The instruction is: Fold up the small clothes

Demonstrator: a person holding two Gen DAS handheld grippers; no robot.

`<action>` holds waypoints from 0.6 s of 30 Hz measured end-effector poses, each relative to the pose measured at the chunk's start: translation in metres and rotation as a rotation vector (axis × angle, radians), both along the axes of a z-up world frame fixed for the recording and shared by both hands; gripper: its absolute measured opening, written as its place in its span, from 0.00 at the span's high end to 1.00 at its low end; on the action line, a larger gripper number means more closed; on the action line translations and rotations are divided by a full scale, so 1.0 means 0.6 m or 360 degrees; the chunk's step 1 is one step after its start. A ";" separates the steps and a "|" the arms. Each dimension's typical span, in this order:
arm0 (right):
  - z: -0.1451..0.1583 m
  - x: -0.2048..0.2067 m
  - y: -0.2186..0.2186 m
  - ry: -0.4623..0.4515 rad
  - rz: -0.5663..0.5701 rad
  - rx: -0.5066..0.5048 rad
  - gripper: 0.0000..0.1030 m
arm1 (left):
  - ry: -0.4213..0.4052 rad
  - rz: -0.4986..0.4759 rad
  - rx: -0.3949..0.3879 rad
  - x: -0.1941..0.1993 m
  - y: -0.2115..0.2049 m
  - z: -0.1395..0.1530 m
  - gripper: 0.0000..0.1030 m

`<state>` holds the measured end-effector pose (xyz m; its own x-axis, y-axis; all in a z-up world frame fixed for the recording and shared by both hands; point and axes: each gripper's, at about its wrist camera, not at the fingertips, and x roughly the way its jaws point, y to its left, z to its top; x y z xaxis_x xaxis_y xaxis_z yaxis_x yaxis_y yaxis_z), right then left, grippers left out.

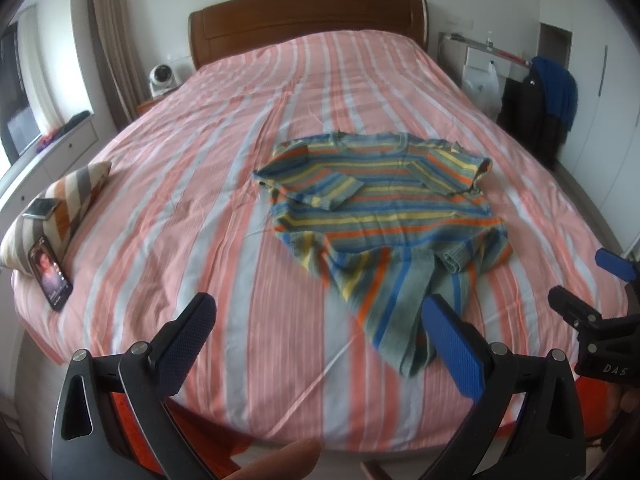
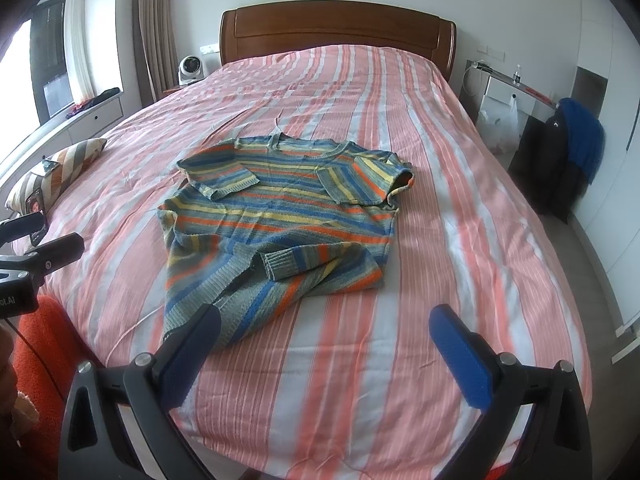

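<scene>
A small striped knit sweater (image 1: pixel 384 212) in blue, orange, yellow and grey lies on the pink striped bed (image 1: pixel 224 184), both sleeves folded in over the chest and its lower part rumpled toward the near edge. It also shows in the right wrist view (image 2: pixel 288 216). My left gripper (image 1: pixel 320 336) is open and empty above the bed's near edge, its right finger beside the sweater's hem. My right gripper (image 2: pixel 324 348) is open and empty, just short of the hem. The right gripper also shows at the edge of the left wrist view (image 1: pixel 596 280).
A striped pillow (image 1: pixel 60 208) lies at the bed's left edge with a phone (image 1: pixel 50 272) leaning against it and another phone (image 1: pixel 42 208) on top. A wooden headboard (image 1: pixel 308 20) stands at the far end. A chair with dark and blue clothes (image 1: pixel 548 100) stands on the right.
</scene>
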<state>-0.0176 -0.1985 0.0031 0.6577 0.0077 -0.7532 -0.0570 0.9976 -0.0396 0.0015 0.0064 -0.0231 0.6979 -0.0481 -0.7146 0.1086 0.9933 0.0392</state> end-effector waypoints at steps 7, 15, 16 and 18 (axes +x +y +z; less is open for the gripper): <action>-0.003 0.001 0.003 0.0012 0.0000 0.0002 0.00 | -0.0001 -0.0001 -0.0002 0.000 0.000 0.000 0.00; -0.004 0.002 0.006 0.0017 0.0004 0.0004 0.00 | 0.0005 0.0003 -0.0004 -0.002 0.000 -0.002 0.00; -0.004 0.002 0.006 0.0018 0.0005 0.0003 0.00 | 0.0005 0.0002 -0.0005 -0.005 0.000 -0.003 0.00; -0.005 0.002 0.008 0.0021 0.0005 0.0000 0.00 | 0.0003 0.0003 -0.0004 -0.004 0.000 -0.003 0.00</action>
